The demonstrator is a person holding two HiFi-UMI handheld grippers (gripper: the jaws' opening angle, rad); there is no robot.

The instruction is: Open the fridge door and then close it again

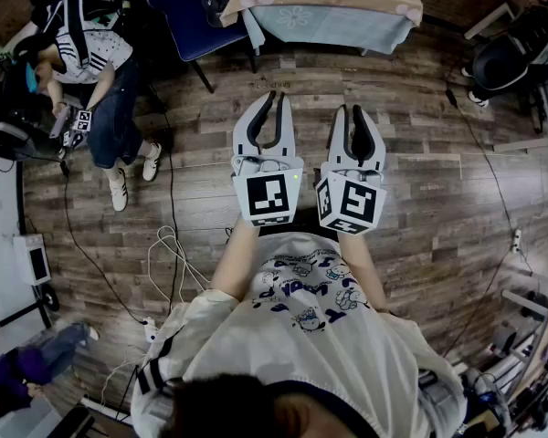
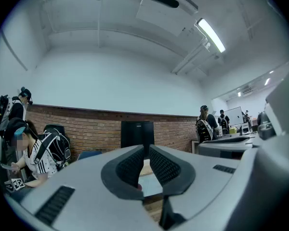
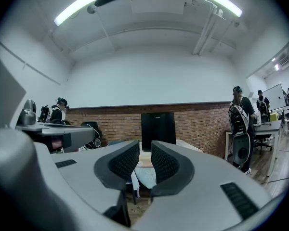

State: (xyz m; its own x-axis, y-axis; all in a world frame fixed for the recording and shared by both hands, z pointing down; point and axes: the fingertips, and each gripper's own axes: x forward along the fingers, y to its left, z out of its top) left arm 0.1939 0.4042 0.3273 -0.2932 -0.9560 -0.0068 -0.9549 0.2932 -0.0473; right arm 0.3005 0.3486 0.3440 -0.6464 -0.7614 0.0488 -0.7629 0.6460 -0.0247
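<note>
- Person [image 1: 91, 62] in a striped top sits at the far left of the head view, on the wood floor's [image 1: 420, 108] edge.
- White cable [image 1: 169, 245] lies looped on the floor, between that person and the wearer's left arm.
- Left gripper [image 1: 278, 97] is held level over the floor. Its jaws are pressed together with only a sliver between the tips, and nothing is in them. Its marker cube [image 1: 268, 197] faces up.
- Fridge [image 2: 137, 134] is a tall black box against the brick wall [image 2: 86, 129]. It stands well ahead of both grippers and neither touches it. In the left gripper view it rises just above the jaw tips, and in the right gripper view it stands the same way [image 3: 158, 124]. Only its flat dark front shows.
- Table [image 1: 329, 7] with a pale cloth stands between the grippers and the fridge, at the top of the head view.
- Right gripper [image 1: 352, 109] is just beside the left one, parallel and level. Its jaws are drawn close with a narrow slit left, and they grip nothing. Its cube [image 1: 352, 203] is tilted a little.
- Two people [image 3: 240, 114] stand at the far right of the right gripper view, near desks.
</note>
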